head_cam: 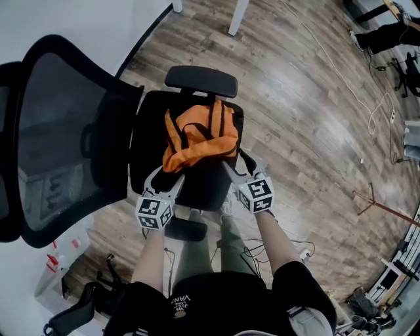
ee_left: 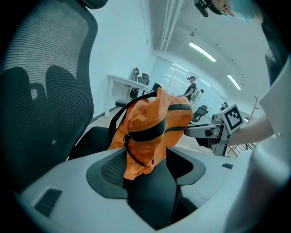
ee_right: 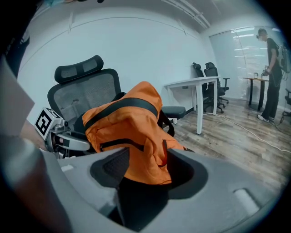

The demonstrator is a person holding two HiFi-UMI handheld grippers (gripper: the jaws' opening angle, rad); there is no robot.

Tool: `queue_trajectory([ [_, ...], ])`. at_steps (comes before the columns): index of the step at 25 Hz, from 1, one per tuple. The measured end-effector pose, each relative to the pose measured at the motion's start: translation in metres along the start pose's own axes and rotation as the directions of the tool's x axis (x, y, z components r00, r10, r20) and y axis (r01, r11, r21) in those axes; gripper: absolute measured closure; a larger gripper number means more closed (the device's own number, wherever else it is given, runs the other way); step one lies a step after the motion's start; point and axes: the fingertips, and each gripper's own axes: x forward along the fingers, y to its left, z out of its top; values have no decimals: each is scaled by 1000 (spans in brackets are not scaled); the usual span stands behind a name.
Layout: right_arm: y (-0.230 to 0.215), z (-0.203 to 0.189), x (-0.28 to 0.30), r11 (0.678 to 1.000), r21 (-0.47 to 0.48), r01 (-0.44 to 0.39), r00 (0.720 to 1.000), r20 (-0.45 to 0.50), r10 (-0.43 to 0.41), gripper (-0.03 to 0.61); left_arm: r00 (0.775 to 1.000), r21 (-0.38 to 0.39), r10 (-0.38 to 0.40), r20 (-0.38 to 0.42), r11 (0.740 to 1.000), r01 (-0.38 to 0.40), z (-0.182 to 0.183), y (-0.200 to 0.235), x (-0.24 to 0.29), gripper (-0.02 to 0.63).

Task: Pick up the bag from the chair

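An orange bag [head_cam: 197, 134] with black straps rests on the black seat [head_cam: 211, 189] of an office chair. Both grippers hold its near edge. My left gripper [head_cam: 172, 172] is shut on the bag's left corner, and orange fabric [ee_left: 148, 132] fills the gap between its jaws. My right gripper [head_cam: 232, 161] is shut on the right corner, with bag cloth [ee_right: 136, 136] bunched between its jaws. Each gripper shows in the other's view: the right gripper [ee_left: 213, 132] and the left gripper [ee_right: 63, 139]. The bag stands bunched upward between them.
The chair's mesh backrest [head_cam: 59, 131] reclines to the left, with one armrest [head_cam: 201, 80] beyond the bag and another [head_cam: 186, 230] near my legs. White table legs [head_cam: 237, 16] and a cable [head_cam: 354, 92] lie on the wood floor. A person [ee_right: 273, 73] stands far off.
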Motion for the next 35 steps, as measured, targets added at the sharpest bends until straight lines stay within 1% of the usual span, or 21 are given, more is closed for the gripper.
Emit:
queue_trajectory([
  [9,1,3,17,1000,-5,-19,1000,3,19,324,999,-33,-2,36,999,3,7,4,15,333],
  [15,6,5,23,999,-30,-44,999,-1,44,334,999,-27,-6,37,1000,7,12,6,22,342],
  [16,7,6,24,998,-33,-44,999,0,44,355,999,-30,-10,32,999,11,13,6,24,347],
  [17,7,7,24,998,-34,-44,999,1,44,405,1000,-34,-14,28,999,15,13,4,25,350],
  [21,10,8,25,998,-30,-47,999,0,48,435,1000,-42,-21,18,999,22,14,2,26,374],
  [22,11,8,25,998,-28,-50,999,-1,50,445,1000,-44,-19,17,999,20,14,2,26,396],
  [23,11,9,25,998,-27,-53,999,-2,53,453,1000,-44,-15,15,999,15,14,2,26,404],
  [25,12,9,25,998,-25,-61,998,-5,61,466,1000,-37,1,12,999,-1,16,3,26,456],
  [29,14,10,24,998,-21,-64,998,-10,64,491,1000,-27,17,10,999,-17,18,3,25,479],
  [35,21,11,21,996,-55,-65,998,-24,64,541,1000,-11,29,12,1000,-29,23,1,21,506],
])
